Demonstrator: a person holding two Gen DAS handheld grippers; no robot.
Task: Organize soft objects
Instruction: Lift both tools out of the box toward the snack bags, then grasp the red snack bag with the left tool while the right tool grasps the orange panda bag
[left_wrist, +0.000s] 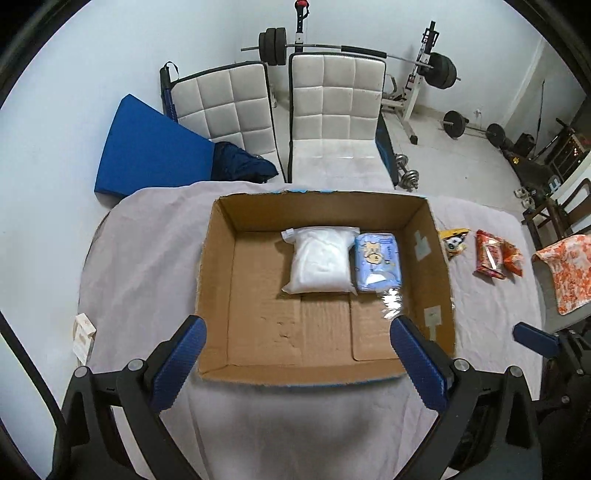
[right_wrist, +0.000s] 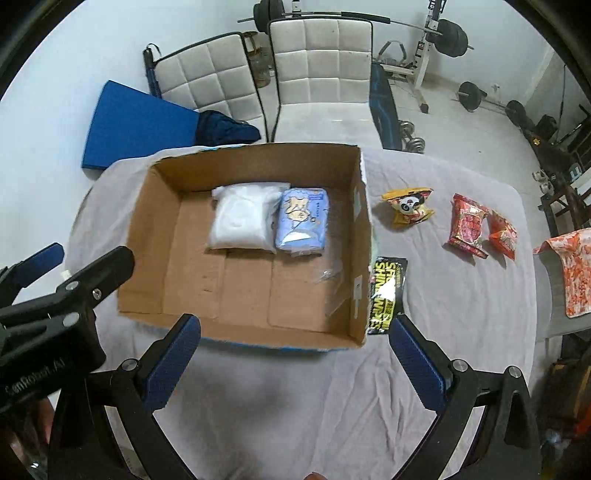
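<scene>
Cloth-covered surface (right_wrist: 443, 325) is carrying an open cardboard box (right_wrist: 155, 229), its near half lying bare. White pouch (right_wrist: 240, 221) and blue pack (right_wrist: 301, 221) are sitting against the far wall; snack packets (right_wrist: 467, 225) are lying right, outside. Left gripper (left_wrist: 299, 350) and right gripper (right_wrist: 295, 350) are hovering, jaws spread, holding nothing.

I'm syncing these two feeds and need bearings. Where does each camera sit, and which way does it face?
Left wrist: on the left gripper, above the near edge of the cardboard box, facing into it; both blue fingers show, open.
Right wrist: on the right gripper, further right, facing the box and the black wipes pack; the left gripper shows at its left edge.
Shared: box, white bag, blue pack.
</scene>
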